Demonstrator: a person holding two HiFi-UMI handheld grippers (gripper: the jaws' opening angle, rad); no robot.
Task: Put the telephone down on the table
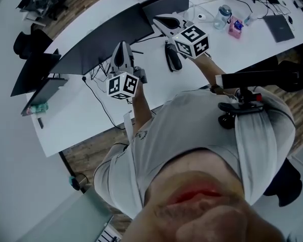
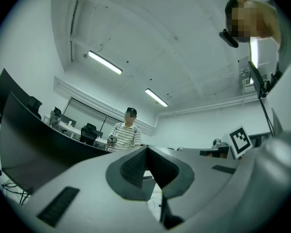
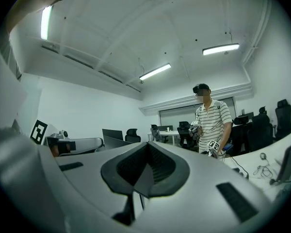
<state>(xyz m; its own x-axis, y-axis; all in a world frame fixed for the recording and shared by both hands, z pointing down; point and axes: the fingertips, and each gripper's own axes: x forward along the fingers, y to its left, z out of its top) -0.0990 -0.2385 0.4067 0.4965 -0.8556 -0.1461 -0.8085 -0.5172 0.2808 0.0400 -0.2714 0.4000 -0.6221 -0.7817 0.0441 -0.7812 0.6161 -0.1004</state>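
Observation:
A black telephone handset (image 1: 172,57) lies flat on the white table (image 1: 86,117), in front of the dark monitors. My right gripper (image 1: 164,22) hovers just above and left of it, jaws shut with nothing between them. My left gripper (image 1: 122,49) is held over the table further left, also shut and empty. Both gripper views tilt upward into the room. There the left gripper (image 2: 146,150) and the right gripper (image 3: 146,148) each show pads meeting at the tip. The handset does not appear in either gripper view.
Two dark monitors (image 1: 108,42) stand along the table's far side, with cables (image 1: 98,97) beneath. A water bottle (image 1: 223,16), a pink item (image 1: 235,28) and a dark tablet (image 1: 279,27) sit at the right. A person in a striped shirt (image 3: 212,123) stands across the room.

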